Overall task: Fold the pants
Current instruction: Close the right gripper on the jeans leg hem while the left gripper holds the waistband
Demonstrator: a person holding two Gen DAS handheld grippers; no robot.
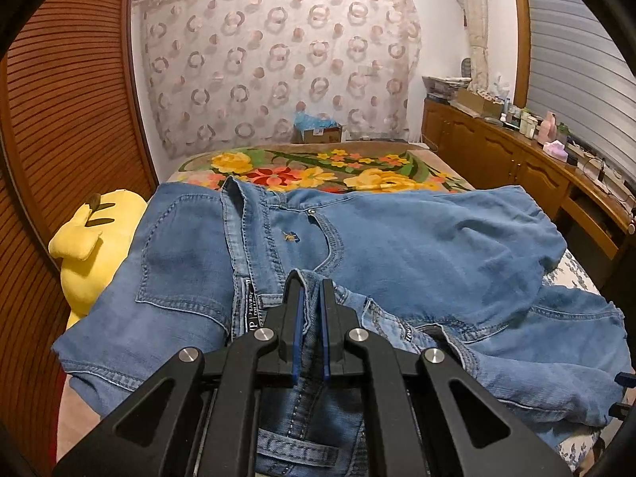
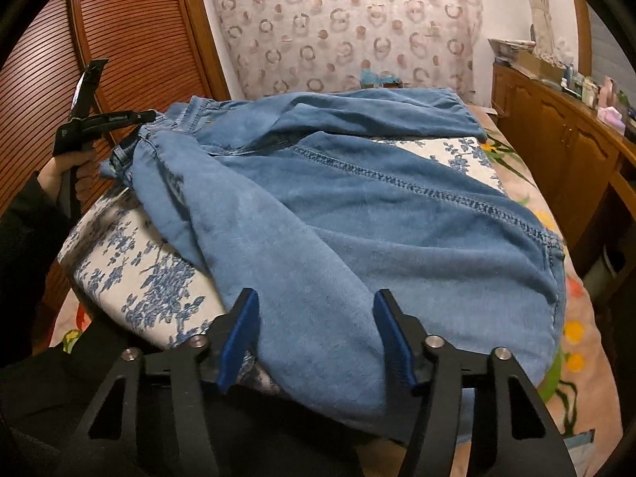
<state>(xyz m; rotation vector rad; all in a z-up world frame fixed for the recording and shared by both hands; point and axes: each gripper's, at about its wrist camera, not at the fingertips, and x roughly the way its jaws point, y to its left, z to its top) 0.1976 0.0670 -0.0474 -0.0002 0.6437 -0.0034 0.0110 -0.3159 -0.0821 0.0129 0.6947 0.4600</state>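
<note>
Floral quilted bed (image 2: pixel 131 274), soft blue denim pants (image 2: pixel 357 218), left claw (image 1: pixel 311 278) pinching waistband, right claw (image 2: pixel 314 298) spread, empty.

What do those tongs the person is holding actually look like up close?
Both the left tongs and the right tongs are matte black linkages with silver pivot pins and two fingers faced with blue pads. The person's hand is bare, below a dark sleeve.

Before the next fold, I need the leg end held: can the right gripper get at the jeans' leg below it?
Probably yes. The right gripper is open, its fingers straddling the jeans leg, with nothing between them. The left gripper is shut on the waistband, well clear.
</note>
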